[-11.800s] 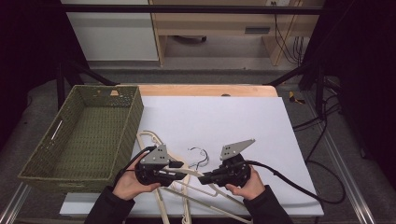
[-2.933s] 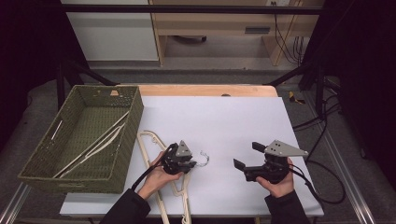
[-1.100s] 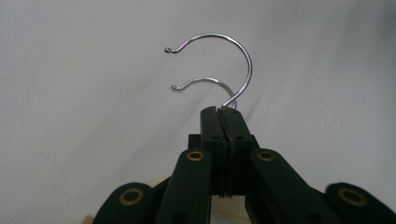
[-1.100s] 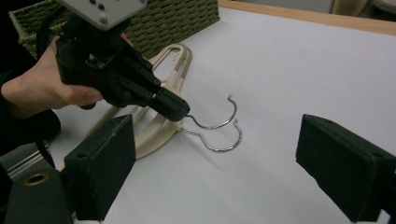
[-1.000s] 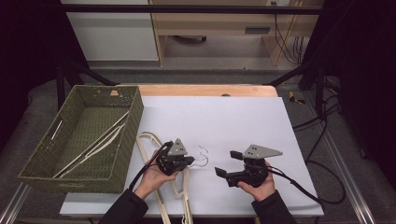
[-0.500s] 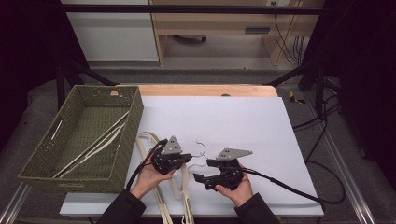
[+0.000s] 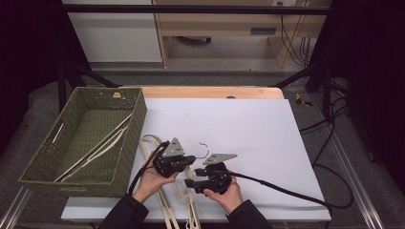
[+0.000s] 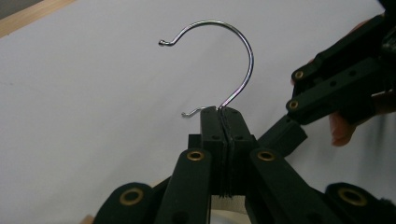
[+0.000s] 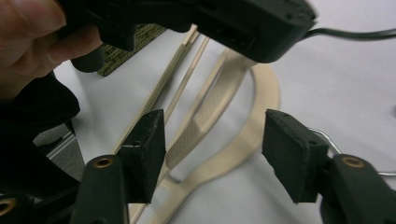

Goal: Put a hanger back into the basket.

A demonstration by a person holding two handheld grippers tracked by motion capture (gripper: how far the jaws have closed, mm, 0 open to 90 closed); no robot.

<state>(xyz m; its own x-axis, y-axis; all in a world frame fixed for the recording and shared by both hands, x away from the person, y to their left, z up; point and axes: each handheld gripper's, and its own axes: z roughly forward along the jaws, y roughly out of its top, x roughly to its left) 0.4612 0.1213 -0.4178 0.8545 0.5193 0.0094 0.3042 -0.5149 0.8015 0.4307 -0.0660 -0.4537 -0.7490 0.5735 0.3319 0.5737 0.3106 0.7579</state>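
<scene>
– What's worn?
– Dark sleeves (image 7: 125, 210) to the wrists.
– The tools?
– Black two-jaw left gripper (image 7: 190, 159) and right gripper (image 7: 187, 183), brass-ringed screws, grey three-cornered plates, thick black cables.

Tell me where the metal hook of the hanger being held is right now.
In the left gripper view the metal hook rises from the shut left gripper, which clamps its base. In the high view it curls over the white sheet, between the two grippers.

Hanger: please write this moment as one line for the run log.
left gripper: shut on hanger hook | right gripper: open, closing over hanger | basket: one hanger inside
</scene>
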